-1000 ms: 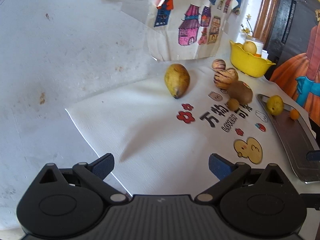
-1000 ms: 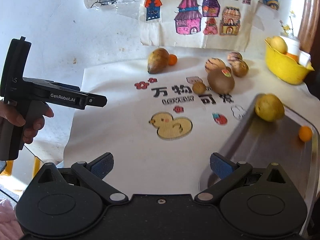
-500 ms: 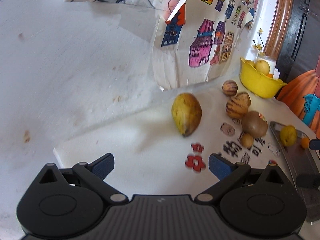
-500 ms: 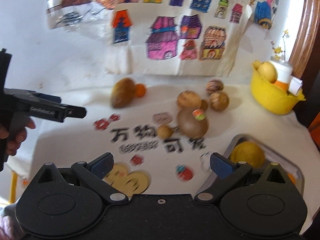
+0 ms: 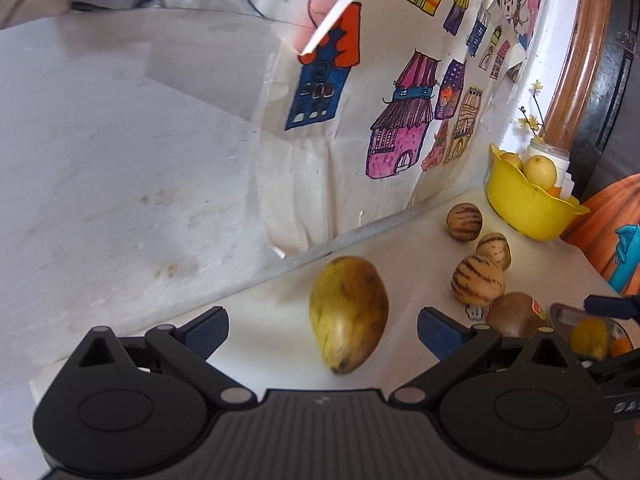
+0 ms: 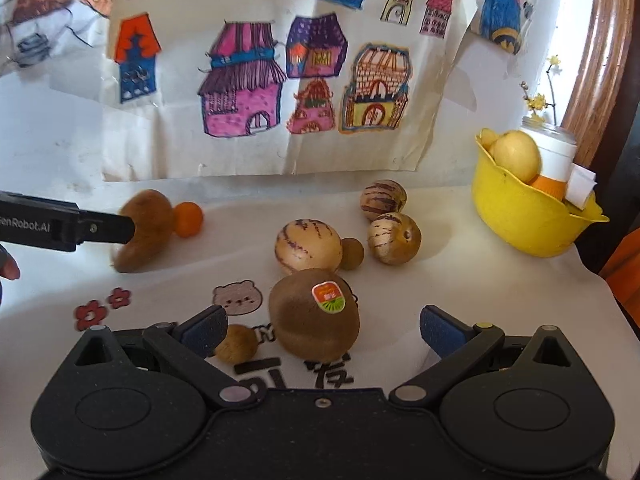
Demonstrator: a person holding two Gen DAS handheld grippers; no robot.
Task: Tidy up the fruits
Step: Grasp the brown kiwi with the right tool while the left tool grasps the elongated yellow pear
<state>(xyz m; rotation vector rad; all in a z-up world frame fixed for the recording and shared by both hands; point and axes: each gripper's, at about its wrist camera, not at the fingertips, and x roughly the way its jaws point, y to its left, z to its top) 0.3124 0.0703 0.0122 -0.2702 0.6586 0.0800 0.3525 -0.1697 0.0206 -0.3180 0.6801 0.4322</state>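
Note:
My left gripper [image 5: 322, 330] is open, its jaws on either side of a yellow-brown mango [image 5: 348, 312] on the white cloth; contact cannot be told. My right gripper [image 6: 322, 330] is open around a brown kiwi [image 6: 314, 316] with a sticker. The mango [image 6: 146, 232] and the left gripper's finger [image 6: 80, 226] also show in the right wrist view. Three striped melons [image 6: 308, 246] [image 6: 383, 200] [image 6: 394, 239], a small orange [image 6: 189, 219] and small brown fruits [image 6: 236, 344] lie nearby.
A yellow bowl [image 6: 516, 216] with fruit and a cup stands at the back right. A metal tray [image 5: 560, 314] holds a lemon [image 5: 590, 336] and a small orange. Drawings of houses [image 6: 260, 92] hang on the wall behind.
Both grippers have moved forward: the left up to the mango, the right from beside the tray up to the kiwi. Both stayed open.

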